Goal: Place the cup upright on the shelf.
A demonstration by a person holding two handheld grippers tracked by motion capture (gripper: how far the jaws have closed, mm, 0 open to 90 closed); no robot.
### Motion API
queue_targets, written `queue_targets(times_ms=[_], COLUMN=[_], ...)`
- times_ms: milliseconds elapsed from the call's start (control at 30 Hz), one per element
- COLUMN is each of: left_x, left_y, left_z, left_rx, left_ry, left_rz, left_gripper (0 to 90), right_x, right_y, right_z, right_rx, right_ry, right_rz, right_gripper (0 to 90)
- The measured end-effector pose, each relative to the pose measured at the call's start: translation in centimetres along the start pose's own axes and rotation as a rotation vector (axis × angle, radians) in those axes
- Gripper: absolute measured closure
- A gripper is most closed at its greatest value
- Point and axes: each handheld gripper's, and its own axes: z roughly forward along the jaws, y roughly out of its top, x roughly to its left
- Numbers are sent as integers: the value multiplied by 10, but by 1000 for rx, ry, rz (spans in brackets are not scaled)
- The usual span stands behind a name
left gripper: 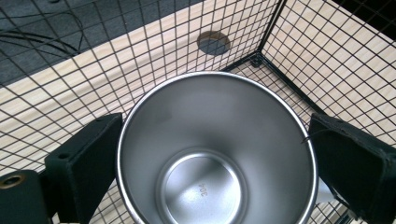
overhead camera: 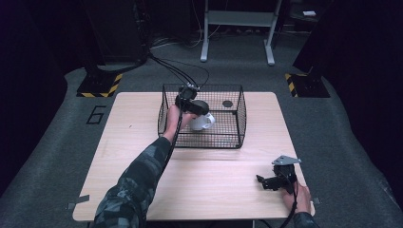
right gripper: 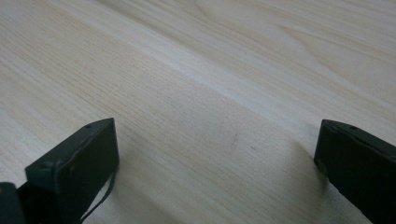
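A shiny steel cup (left gripper: pixel 210 154) sits between my left gripper's jaws, its open mouth facing the camera and its inside empty. My left gripper (left gripper: pixel 215 154) is shut on the cup, one black pad (left gripper: pixel 88 163) pressed to each side of the rim. From the high view, the left gripper (overhead camera: pixel 200 113) holds the cup (overhead camera: pixel 204 122) inside a black wire basket (overhead camera: pixel 241 118) at the table's far middle. My right gripper (overhead camera: pixel 264 182) rests open low over the table's near right corner. Its jaws (right gripper: pixel 217 154) stand wide apart with bare wood between them.
The light wooden table (overhead camera: pixel 199 185) has a dark round hole (overhead camera: pixel 227 103) under the basket's far right part, seen through the mesh (left gripper: pixel 327 56). Black cables run off the far edge to the floor. Metal stand legs (overhead camera: pixel 237 19) stand behind.
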Motion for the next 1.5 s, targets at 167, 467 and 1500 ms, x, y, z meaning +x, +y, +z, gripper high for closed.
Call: queue_targets(times_ms=[167,467,1500], left_x=[-2,-6,-6], left_y=[-2,-5,-10], left_z=[4,10,-37], left_rx=[17,47,22], left_ry=[-5,-10,-38], left_rz=[-4,9,45], left_gripper=[62,62,1], right_x=[1,0,0], right_y=[0,0,0], right_z=[0,0,0], right_rx=[3,0,-6], right_ry=[-2,0,0], right_rz=[10,-1,-6], right_gripper=[0,0,0])
